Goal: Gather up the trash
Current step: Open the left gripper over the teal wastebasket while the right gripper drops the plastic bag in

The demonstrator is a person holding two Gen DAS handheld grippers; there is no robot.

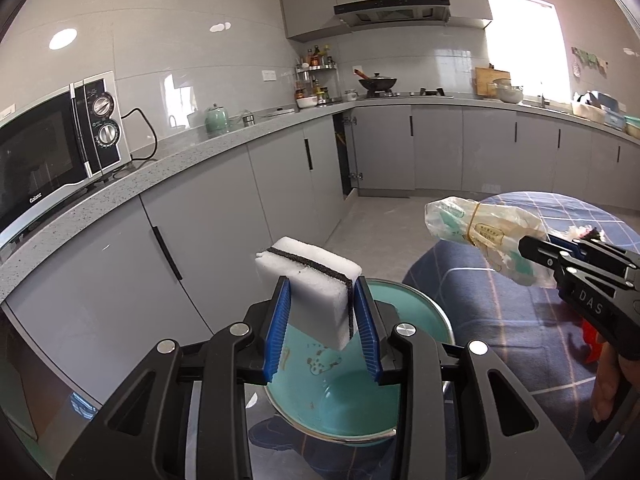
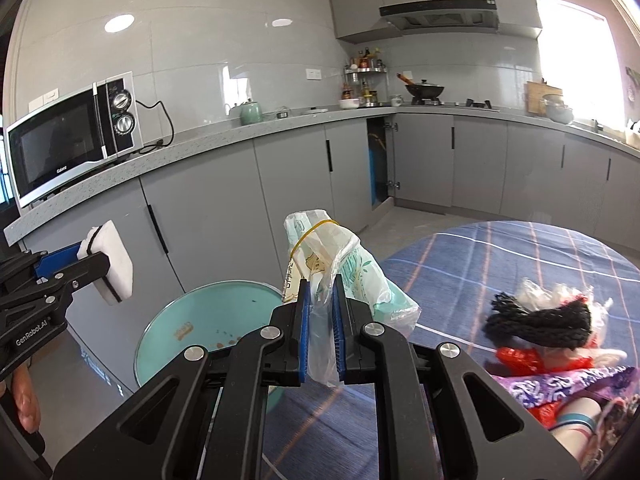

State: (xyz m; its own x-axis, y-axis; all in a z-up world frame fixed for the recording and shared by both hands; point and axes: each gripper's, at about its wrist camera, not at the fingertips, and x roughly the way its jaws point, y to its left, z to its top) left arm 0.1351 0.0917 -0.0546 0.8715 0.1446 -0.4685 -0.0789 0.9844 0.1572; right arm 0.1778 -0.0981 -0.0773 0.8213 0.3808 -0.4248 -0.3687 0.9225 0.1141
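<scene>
Your left tongs (image 1: 322, 330) point forward and slightly down, their blue pads pinching a white sponge (image 1: 310, 272) with a black layer, held up in the air above a teal basin (image 1: 404, 312); in the right wrist view the same sponge sticks out from those tongs at the left edge. Your right tongs (image 2: 321, 334) tilt down about as much and are nearly pressed together on a crumpled plastic bag (image 2: 332, 260) bound with a yellow rubber band (image 2: 310, 232), which stands up from the pads just to the right of the basin and over the edge of a round tabletop (image 2: 500, 256) covered in blue checked cloth. On that cloth, to the right, lies a heap of further litter (image 2: 548, 332): something black and knitted, red and clear plastic, a purple patterned wrapper. The basin's teal inside is mostly bare, with a few brown specks and smears. Beyond runs a grey kitchen counter (image 1: 224, 142) with grey cabinets beneath, carrying a microwave (image 1: 52, 148), a green kettle (image 1: 216, 119), a spice rack and, further along, a wok on the hob
</scene>
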